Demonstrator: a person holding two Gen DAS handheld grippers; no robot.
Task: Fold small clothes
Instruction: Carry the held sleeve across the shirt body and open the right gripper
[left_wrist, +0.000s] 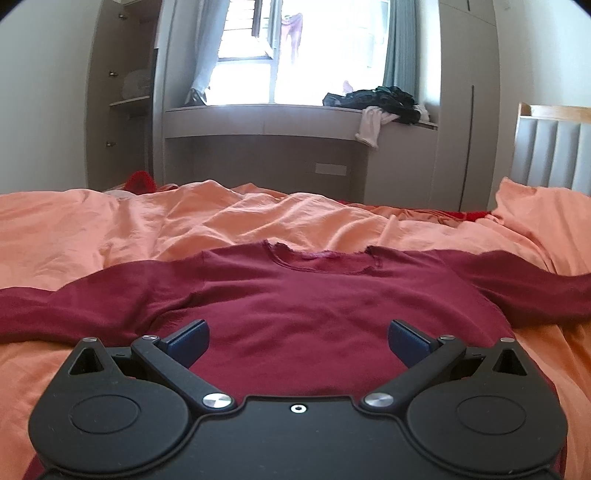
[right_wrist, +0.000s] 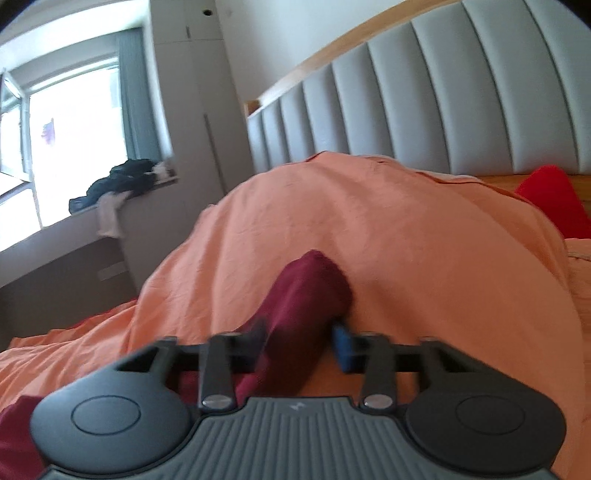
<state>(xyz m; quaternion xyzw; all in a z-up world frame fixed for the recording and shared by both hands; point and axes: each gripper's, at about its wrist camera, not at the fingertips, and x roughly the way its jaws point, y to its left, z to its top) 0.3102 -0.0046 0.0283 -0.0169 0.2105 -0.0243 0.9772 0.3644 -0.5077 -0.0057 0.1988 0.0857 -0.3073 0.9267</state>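
Observation:
A dark red long-sleeved shirt (left_wrist: 295, 291) lies flat on the orange bed cover (left_wrist: 258, 221), neckline away from me and both sleeves spread out to the sides. My left gripper (left_wrist: 297, 334) hovers low over the shirt's lower body, open, with only cloth beneath its blue pads. In the right wrist view, one dark red sleeve (right_wrist: 306, 288) runs up between the fingers of my right gripper (right_wrist: 299, 334), which is shut on it. The sleeve's end sticks out past the fingertips over the orange cover (right_wrist: 369, 221).
A grey padded headboard (right_wrist: 443, 92) stands at the head of the bed, with a red pillow (right_wrist: 554, 199) in front of it. Beyond the bed a window ledge (left_wrist: 258, 110) holds a pile of dark clothes (left_wrist: 384, 99). Cupboards flank the window.

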